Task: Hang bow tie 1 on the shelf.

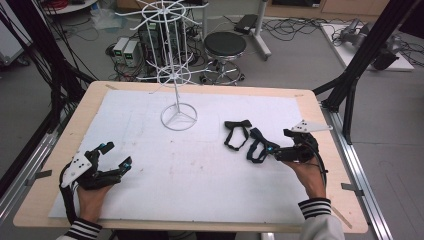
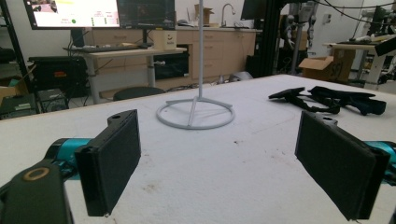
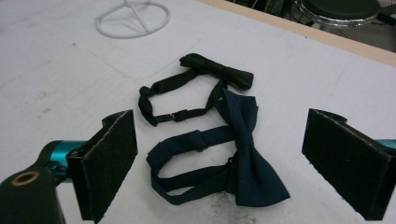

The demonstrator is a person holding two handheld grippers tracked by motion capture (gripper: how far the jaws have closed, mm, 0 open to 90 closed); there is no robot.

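A navy bow tie point(image 1: 257, 145) with its strap looped lies on the white mat at the right. A black bow tie point(image 1: 237, 131) lies just beyond it, touching it. In the right gripper view the navy bow tie point(image 3: 252, 172) lies on the mat between the wide-apart jaws, and the black bow tie point(image 3: 219, 70) sits farther off. My right gripper point(image 1: 280, 142) is open, holding nothing, right beside the navy tie. My left gripper point(image 1: 117, 154) is open and empty at the mat's near left, far from both ties point(image 2: 327, 100). A white wire display stand point(image 1: 178, 117) rises at the middle back.
The white mat point(image 1: 190, 170) covers most of the wooden table point(image 1: 320, 130). The stand's ring base point(image 2: 195, 114) lies ahead of the left gripper. Behind the table stand a black stool point(image 1: 225, 45), computer boxes point(image 1: 125, 50) and cables on the floor. Black frame posts point(image 1: 360, 65) flank the table.
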